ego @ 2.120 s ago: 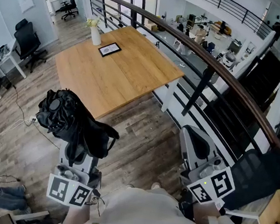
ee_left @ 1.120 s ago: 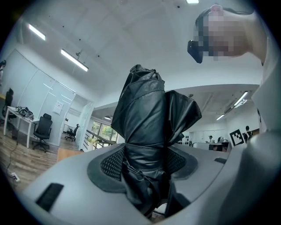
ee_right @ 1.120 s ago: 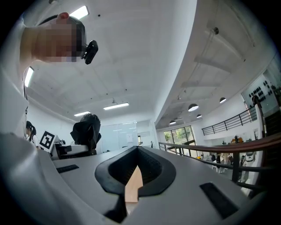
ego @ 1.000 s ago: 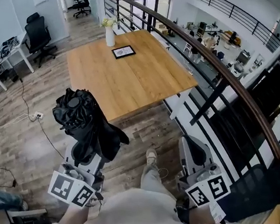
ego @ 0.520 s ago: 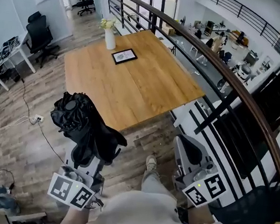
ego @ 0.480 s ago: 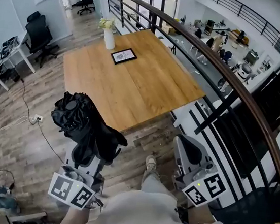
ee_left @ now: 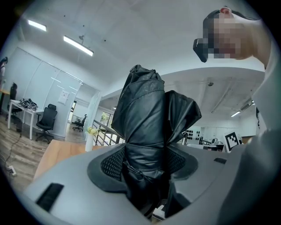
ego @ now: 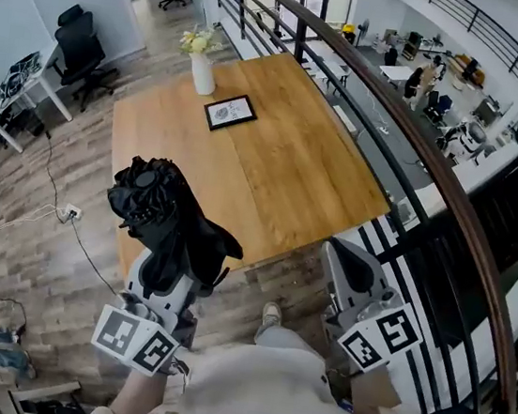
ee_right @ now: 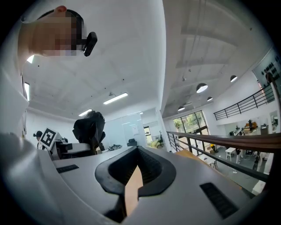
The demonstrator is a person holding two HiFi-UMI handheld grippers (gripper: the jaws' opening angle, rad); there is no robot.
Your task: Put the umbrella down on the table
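Observation:
A folded black umbrella (ego: 168,218) stands upright in my left gripper (ego: 168,273), which is shut on its lower part; in the head view its crumpled top overlaps the near left corner of the wooden table (ego: 274,165). The left gripper view shows the umbrella (ee_left: 151,132) filling the space between the jaws of the left gripper (ee_left: 147,176). My right gripper (ego: 342,257) is held over the floor just short of the table's near right corner. It (ee_right: 134,176) is shut with nothing in it, and the umbrella (ee_right: 90,127) shows off to its left.
A white vase with flowers (ego: 201,69) and a framed picture (ego: 231,112) stand at the table's far end. A dark railing (ego: 410,136) runs along the table's right side over a drop. Office chairs (ego: 78,35) and floor cables (ego: 50,212) lie to the left.
The person has walked toward the table, which now lies closer in the head view. The umbrella stays gripped upright, and the right gripper stays shut.

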